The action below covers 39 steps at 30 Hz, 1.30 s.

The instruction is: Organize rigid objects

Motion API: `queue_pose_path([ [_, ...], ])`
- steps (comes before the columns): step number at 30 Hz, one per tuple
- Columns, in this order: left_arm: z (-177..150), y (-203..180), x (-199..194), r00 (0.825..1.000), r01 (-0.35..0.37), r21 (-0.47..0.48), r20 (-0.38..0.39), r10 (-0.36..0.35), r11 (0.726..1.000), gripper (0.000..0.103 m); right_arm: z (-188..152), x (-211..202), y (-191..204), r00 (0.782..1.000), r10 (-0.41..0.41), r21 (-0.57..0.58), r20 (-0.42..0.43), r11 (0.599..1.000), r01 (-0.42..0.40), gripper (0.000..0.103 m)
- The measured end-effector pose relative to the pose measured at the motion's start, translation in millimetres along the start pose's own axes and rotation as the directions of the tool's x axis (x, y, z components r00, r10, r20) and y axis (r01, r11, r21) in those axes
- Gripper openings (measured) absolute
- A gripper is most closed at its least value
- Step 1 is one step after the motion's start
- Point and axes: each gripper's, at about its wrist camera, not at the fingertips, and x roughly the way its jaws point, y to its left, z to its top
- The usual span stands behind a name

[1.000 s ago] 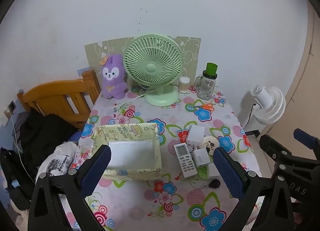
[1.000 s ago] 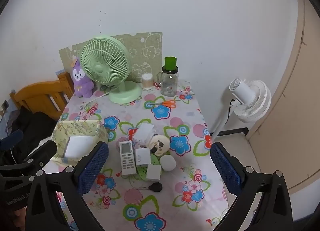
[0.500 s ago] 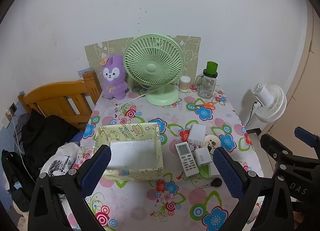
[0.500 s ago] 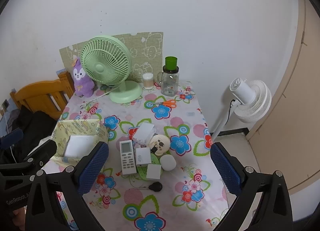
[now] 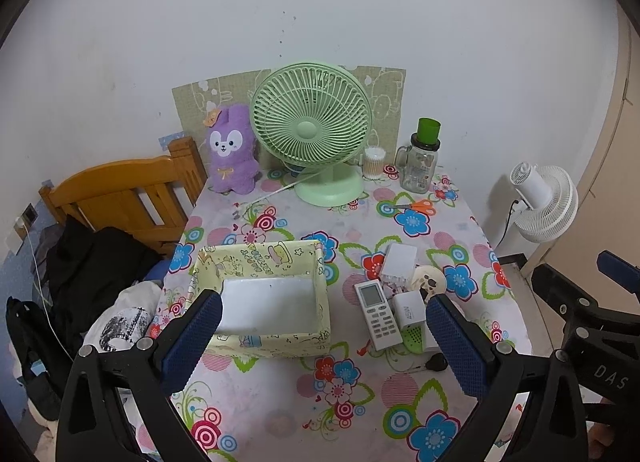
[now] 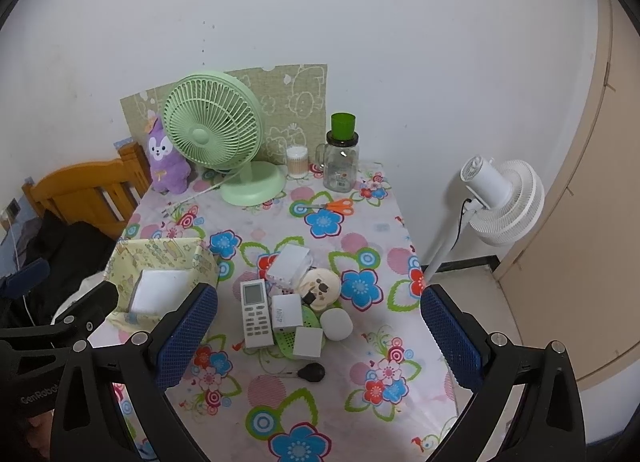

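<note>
A flowered, smooth cloth covers the worktop [image 5: 280,414]; the green plastic fan [image 5: 310,130] looks matt, the purple rabbit toy [image 5: 232,150] fuzzy plush.

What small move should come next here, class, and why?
Probably lower the right tongs toward the white remote. Both tongs, left included, are open and empty above the table, the yellow box beside the clutter has room, and the remote lies flat at the pile's near edge.

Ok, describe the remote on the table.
The remote is a slim white plastic bar with a grey screen at its far end and rows of small buttons below. It lies flat, face up, on the floral cloth, between the yellow box and a white charger that sits against its right edge. Neither gripper touches it.
</note>
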Motion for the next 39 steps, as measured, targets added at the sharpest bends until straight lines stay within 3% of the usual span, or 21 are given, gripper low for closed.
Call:
queue_pose_path([
  [39, 4.5, 5.5, -1.3, 1.000, -0.011, -0.001, 0.000, 0.011, 1.000, 0.103, -2.3, -4.2, 8.8, 1.000, 0.008, -0.013, 0.020, 1.000, -0.007, 0.103],
])
